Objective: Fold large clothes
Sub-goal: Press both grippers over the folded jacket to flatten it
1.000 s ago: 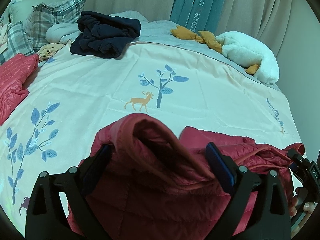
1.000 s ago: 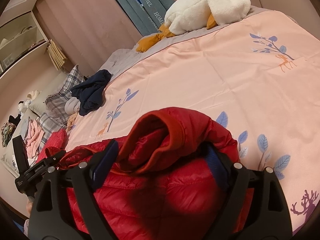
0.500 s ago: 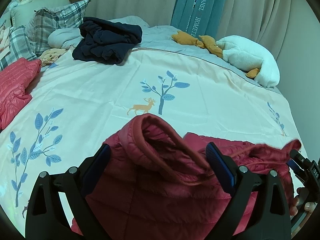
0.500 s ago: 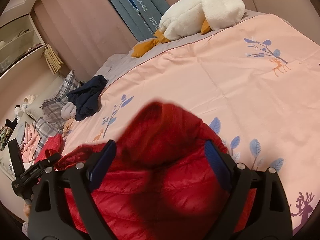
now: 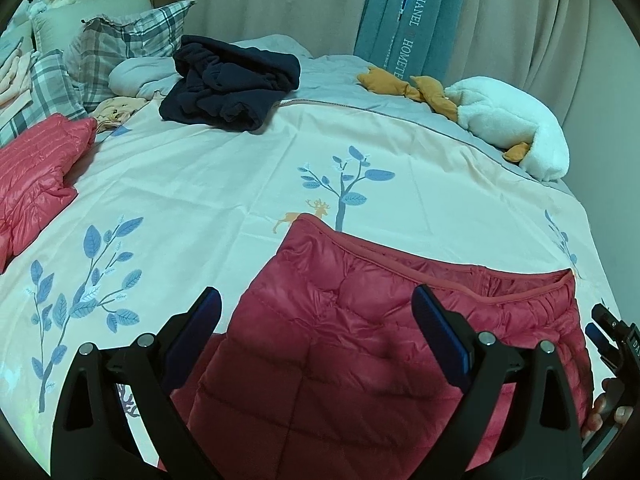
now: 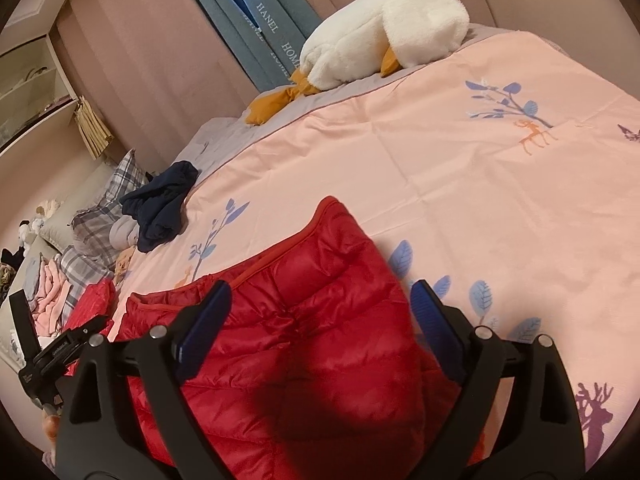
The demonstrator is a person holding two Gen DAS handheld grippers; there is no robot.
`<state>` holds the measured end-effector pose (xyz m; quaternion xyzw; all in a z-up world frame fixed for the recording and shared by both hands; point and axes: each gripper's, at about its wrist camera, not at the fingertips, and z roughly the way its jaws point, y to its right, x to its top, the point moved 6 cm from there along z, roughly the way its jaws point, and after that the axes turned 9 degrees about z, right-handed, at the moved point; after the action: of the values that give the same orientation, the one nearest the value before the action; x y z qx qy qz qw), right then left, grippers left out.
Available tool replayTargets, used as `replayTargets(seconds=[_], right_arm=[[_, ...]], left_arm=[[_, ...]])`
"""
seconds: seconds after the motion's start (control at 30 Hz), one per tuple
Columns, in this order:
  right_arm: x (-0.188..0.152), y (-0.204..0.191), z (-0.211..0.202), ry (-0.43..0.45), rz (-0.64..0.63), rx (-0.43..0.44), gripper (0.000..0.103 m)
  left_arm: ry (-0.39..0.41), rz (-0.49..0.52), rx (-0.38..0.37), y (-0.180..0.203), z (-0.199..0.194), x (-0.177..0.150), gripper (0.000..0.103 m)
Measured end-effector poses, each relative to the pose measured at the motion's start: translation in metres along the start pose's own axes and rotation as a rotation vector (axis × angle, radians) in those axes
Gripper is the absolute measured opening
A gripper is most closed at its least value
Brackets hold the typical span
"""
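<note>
- As we look along both grippers, a red quilted puffer jacket (image 5: 360, 332) lies flat on a pink bed cover printed with blue trees and deer (image 5: 224, 184), at the near edge of the bed.
- We see the left gripper (image 5: 316, 336) poised just above the jacket's left part, its blue-padded jaws wide apart and pressing on nothing.
- We see the right gripper (image 6: 320, 324) over the jacket's right part; its jaws have just been opening and now stand wide, with red fabric showing between them but not pinched.
- We judge that the jacket's long axis runs side to side across both views, with its piped edge (image 5: 420, 256) on the far side, away from the jaws.
- Each hand seems about equally near its own end of the jacket, so we think the next fold could start from either side.
- Farther up the bed we see a crumpled navy garment (image 5: 232, 80), a white plush duck (image 6: 380, 32) and another red padded garment (image 5: 36, 168), all well apart from the jacket.
</note>
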<state>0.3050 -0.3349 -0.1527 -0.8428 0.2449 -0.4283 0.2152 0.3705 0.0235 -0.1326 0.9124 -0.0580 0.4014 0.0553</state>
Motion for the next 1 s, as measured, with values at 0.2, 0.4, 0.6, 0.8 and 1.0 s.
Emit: replayTargets(seconds=[0.2, 0.4, 0.6, 0.8, 1.0], right_arm=[[-0.014, -0.013, -0.022, 0.020, -0.121, -0.065, 0.092], [-0.051, -0.032, -0.041, 0.016, -0.298, -0.108, 0.092], [-0.100, -0.040, -0.041, -0.054, -0.481, -0.177, 0.092], [-0.116, -0.027, -0.040, -0.129, -0.432, -0.182, 0.092], [-0.121, -0.022, -0.044, -0.136, -0.412, -0.179, 0.092]], left_arm=[[0.005, 0.060, -0.015, 0.009, -0.014, -0.010, 0.096], [-0.004, 0.151, -0.032, 0.020, -0.024, -0.033, 0.096], [-0.049, 0.235, -0.060, 0.027, -0.027, -0.061, 0.096], [-0.090, 0.253, -0.079, 0.027, -0.027, -0.081, 0.097], [-0.103, 0.242, -0.099, 0.023, -0.033, -0.092, 0.097]])
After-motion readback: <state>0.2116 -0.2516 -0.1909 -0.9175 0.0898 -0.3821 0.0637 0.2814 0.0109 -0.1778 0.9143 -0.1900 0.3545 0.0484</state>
